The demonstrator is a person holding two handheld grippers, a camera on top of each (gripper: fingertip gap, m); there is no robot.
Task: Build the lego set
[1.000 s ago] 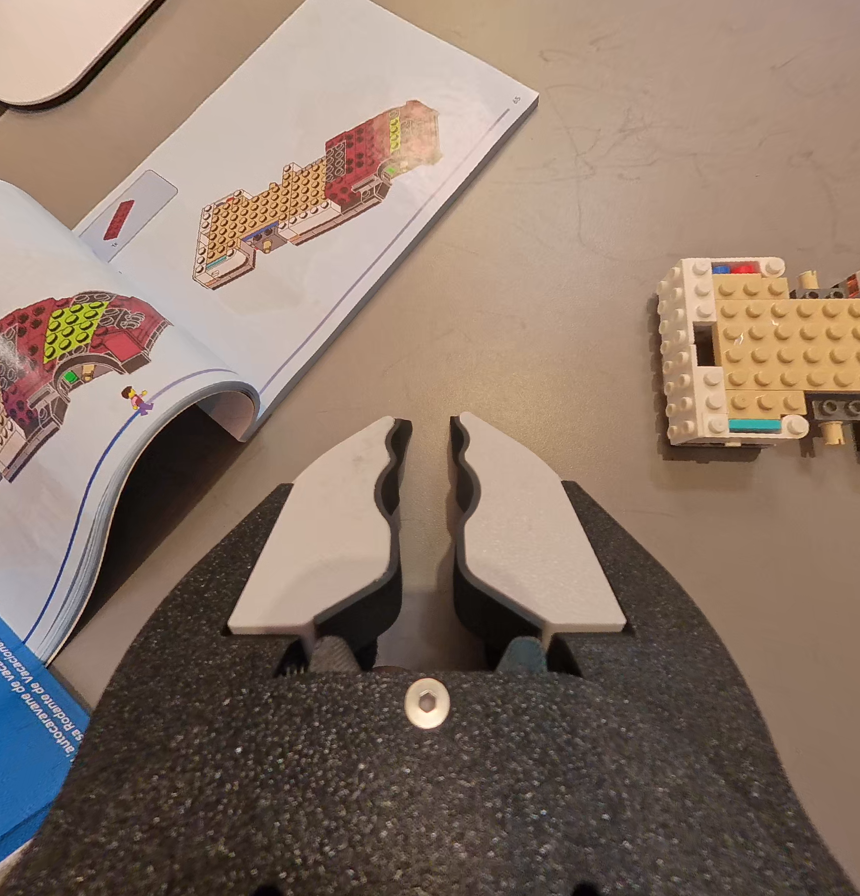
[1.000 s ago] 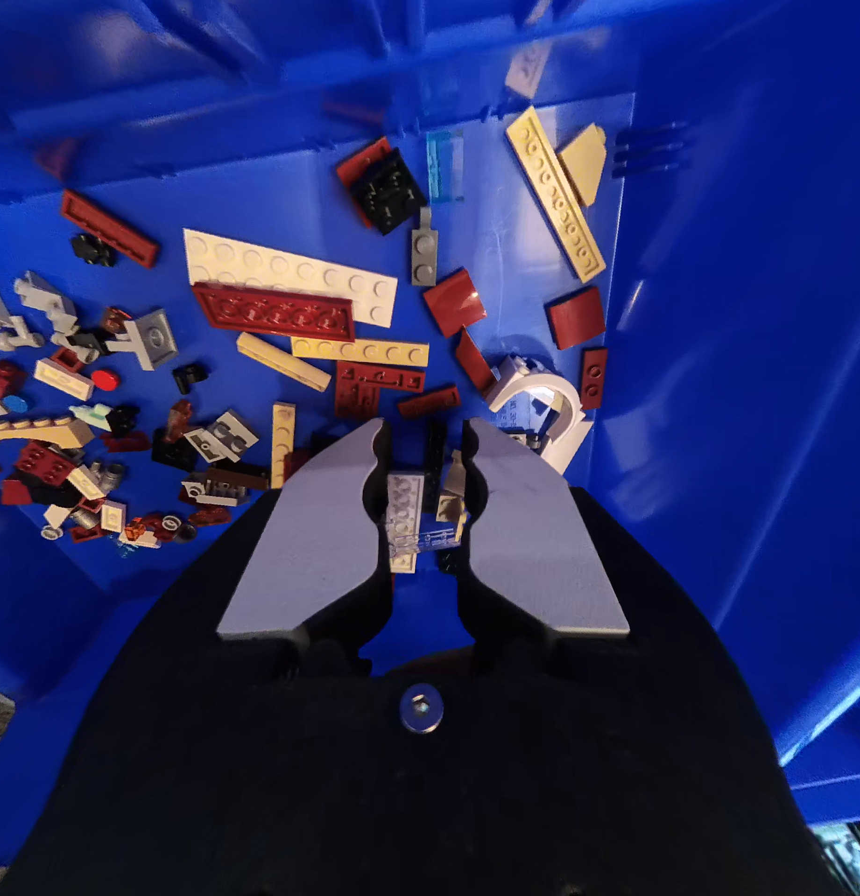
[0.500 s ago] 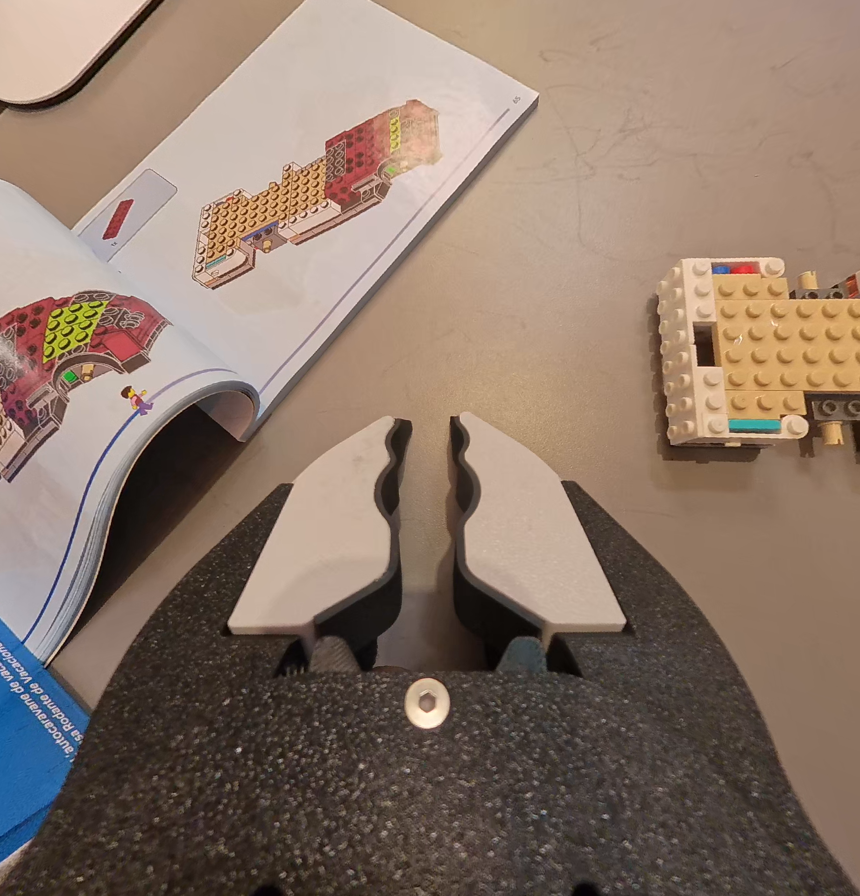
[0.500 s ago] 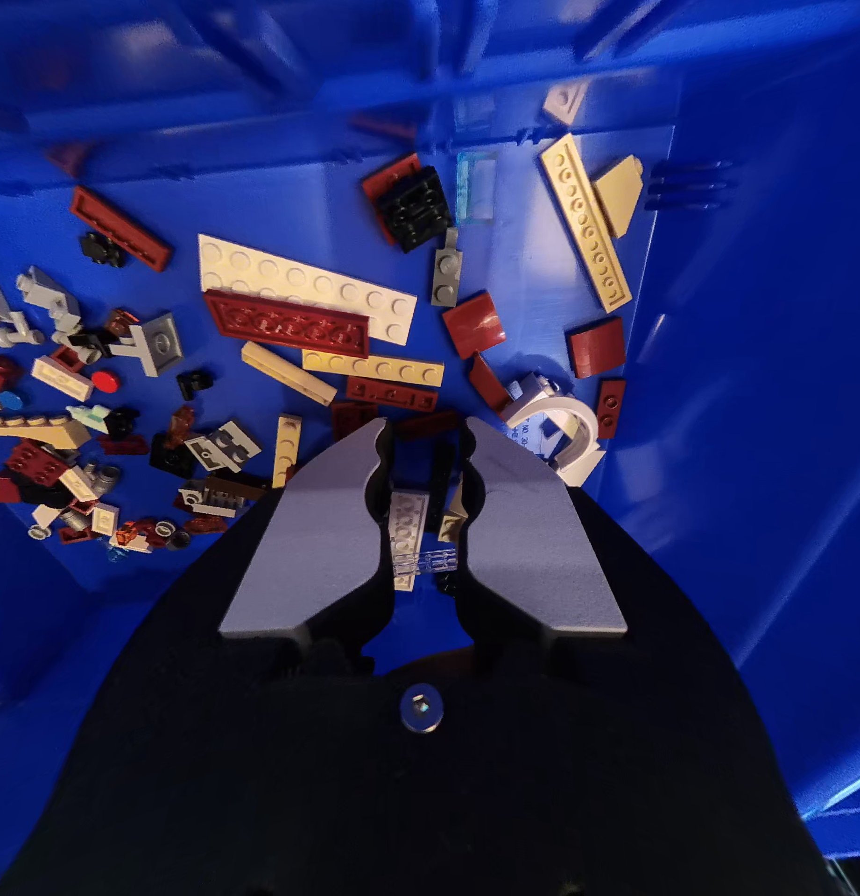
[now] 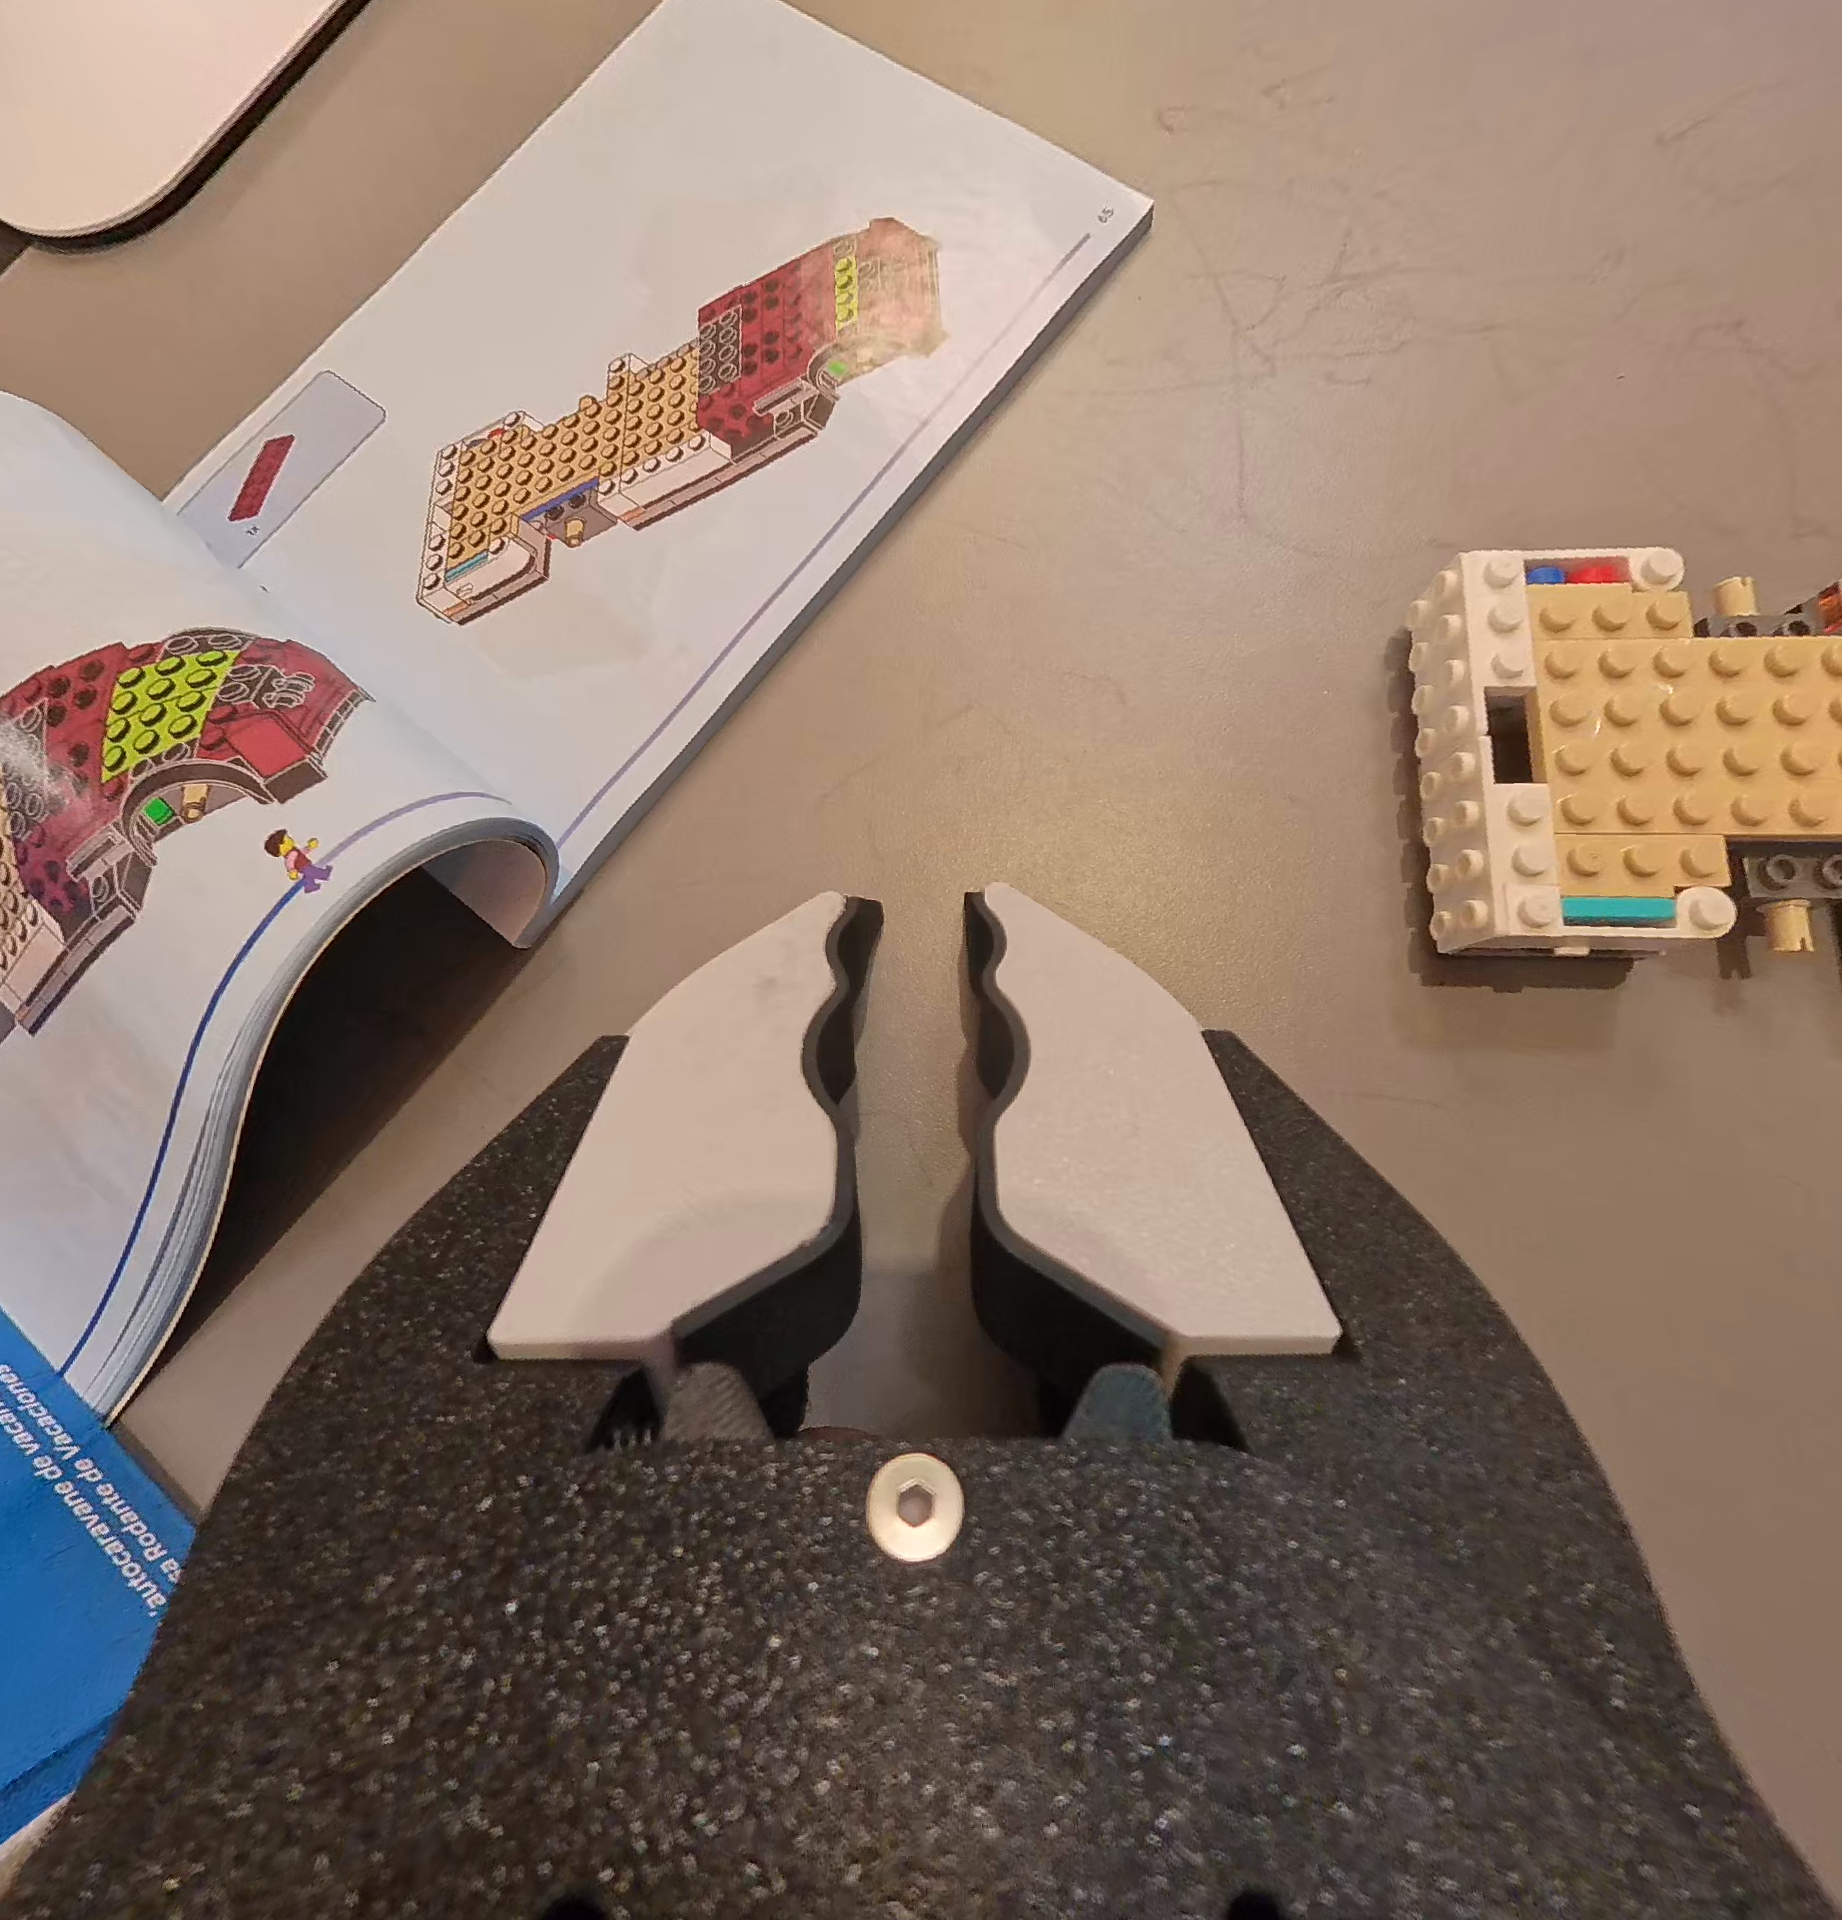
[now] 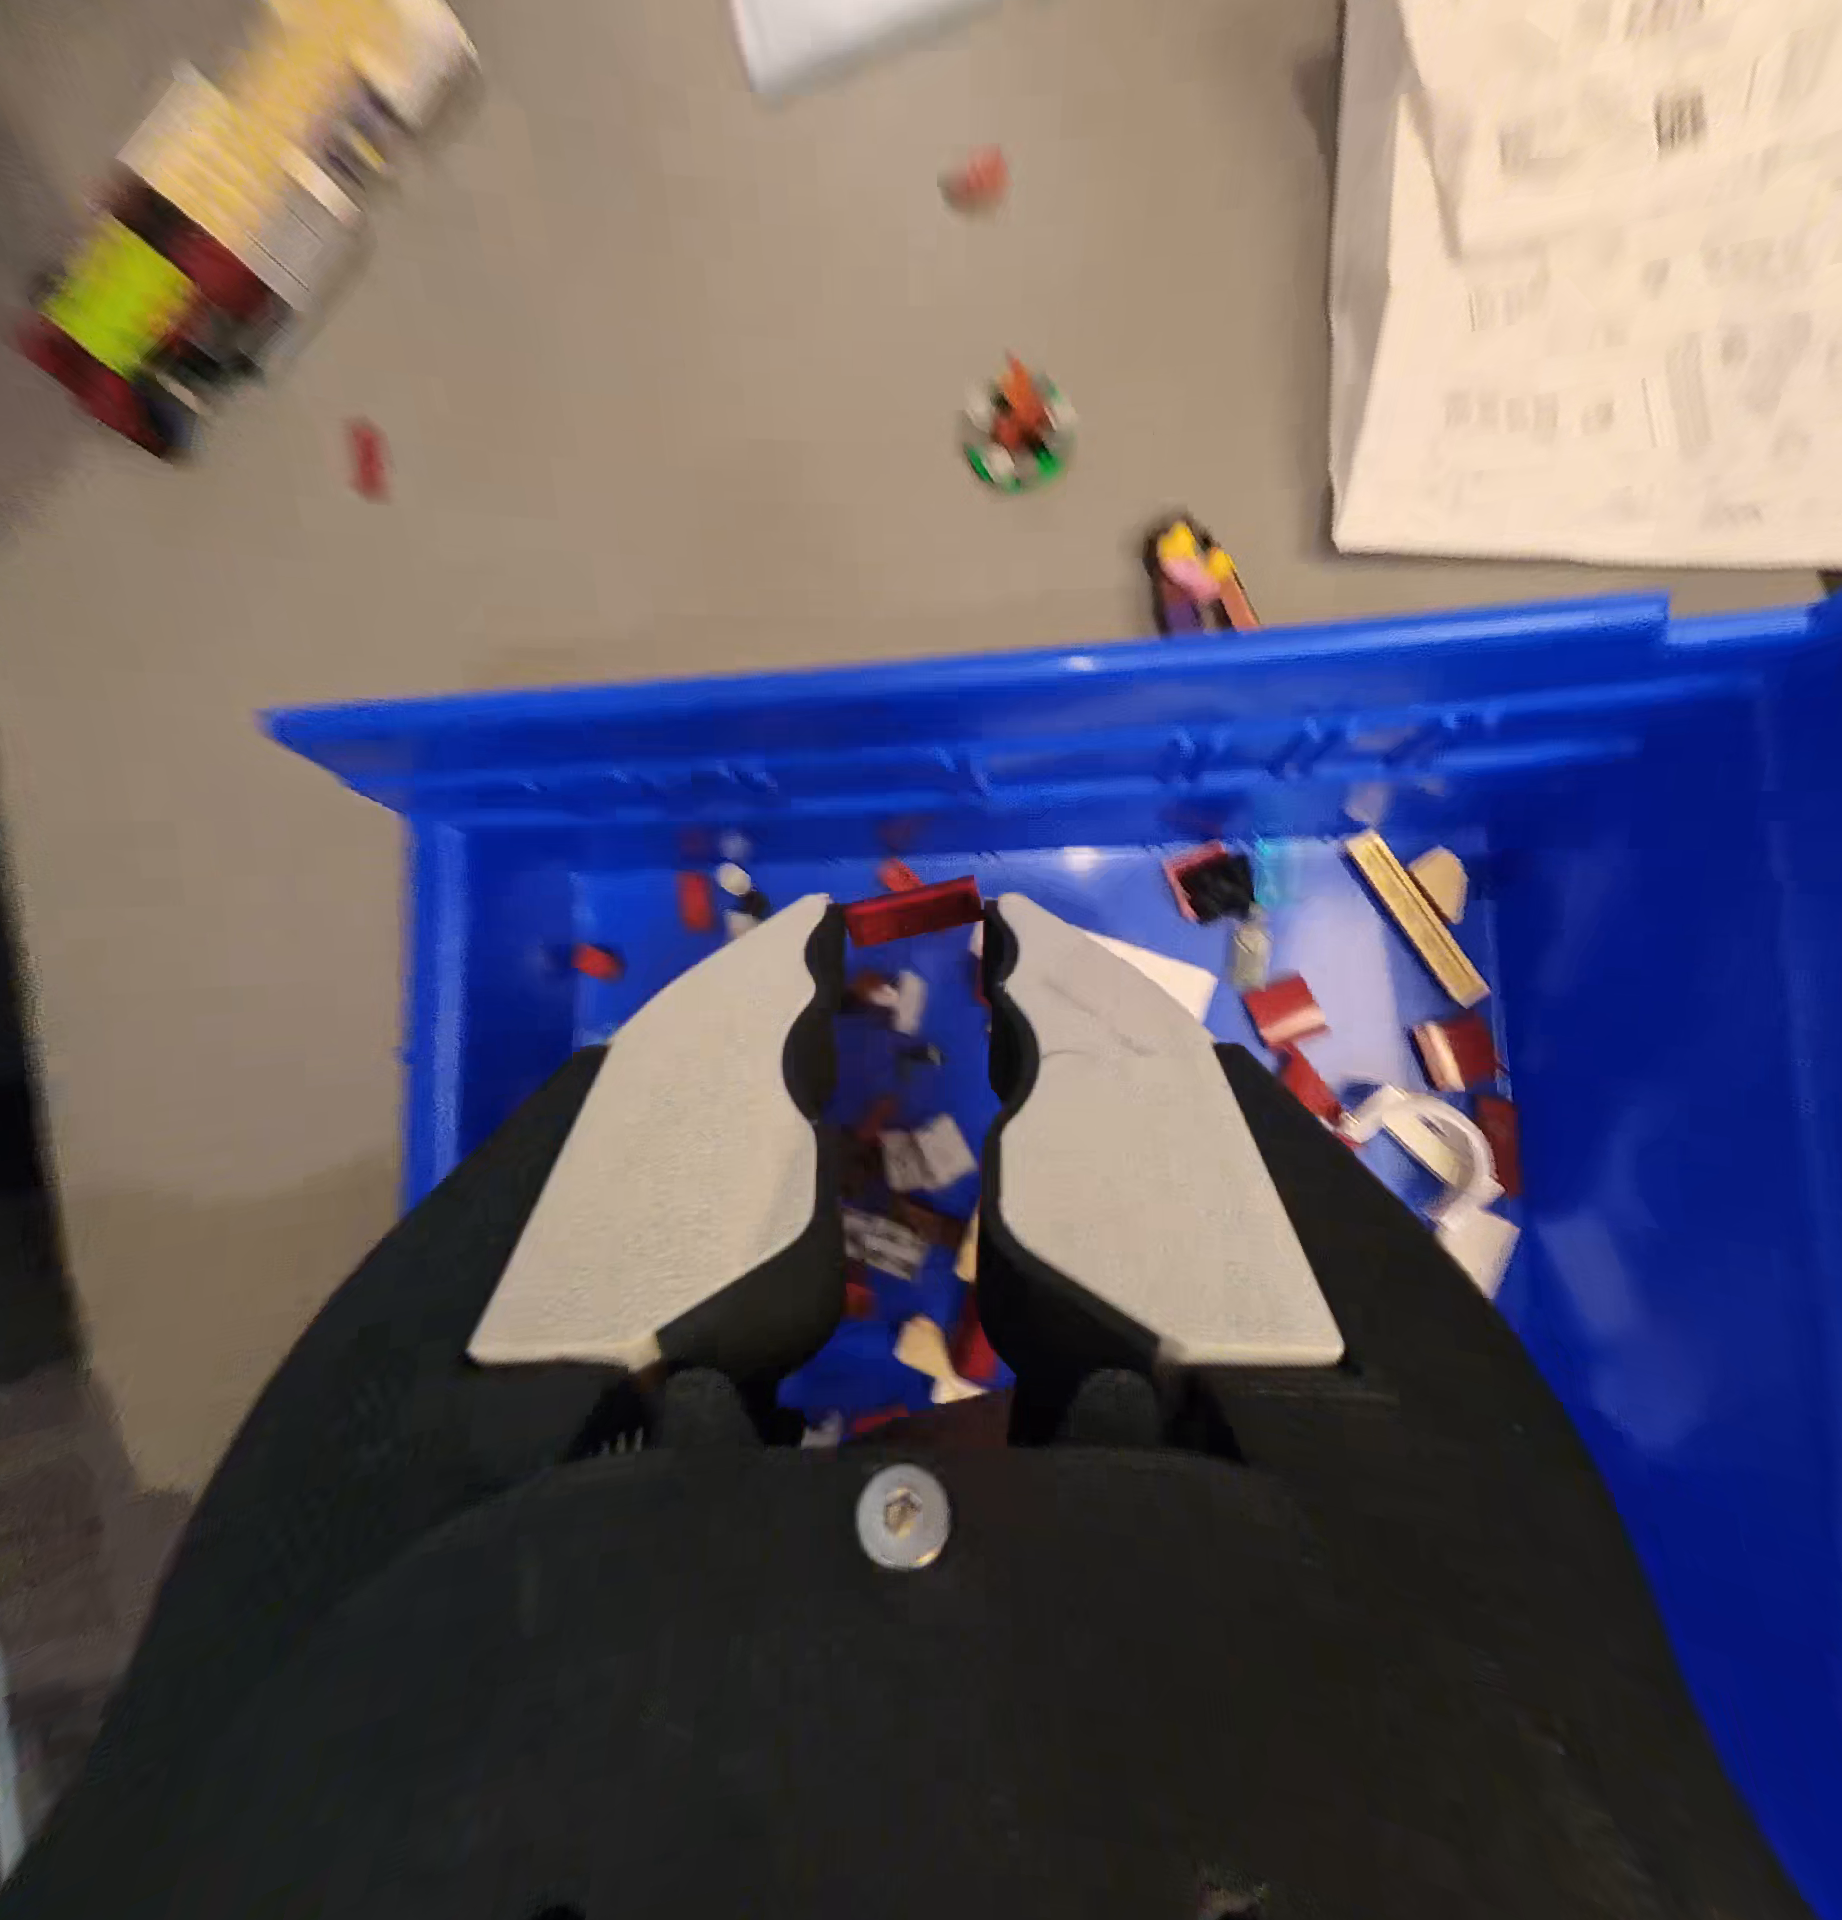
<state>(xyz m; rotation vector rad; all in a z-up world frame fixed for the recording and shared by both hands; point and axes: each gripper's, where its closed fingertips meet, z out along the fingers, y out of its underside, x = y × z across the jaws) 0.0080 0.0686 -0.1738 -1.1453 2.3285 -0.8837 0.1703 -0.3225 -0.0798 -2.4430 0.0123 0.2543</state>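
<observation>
Dark-red brick (image 6: 912, 910) sits pinched at our right gripper's (image 6: 912, 920) tips, above the blue bin (image 6: 1000, 691) of loose pieces. Our left gripper (image 5: 922, 906) hangs slightly parted, bare, between open booklet (image 5: 605, 312) and tan-and-white model (image 5: 1623, 769).

bin (image 6: 1000, 707): glossy blue plastic | booklet (image 5: 605, 312): smooth paper | table (image 5: 1208, 520): matt, scuffed | red brick (image 6: 912, 910): shiny plastic

Left camera looks down over its tongs (image 5: 922, 906) at the surface (image 5: 1312, 312); right (blurred) over a bin (image 6: 1000, 686), nothing shared.
</observation>
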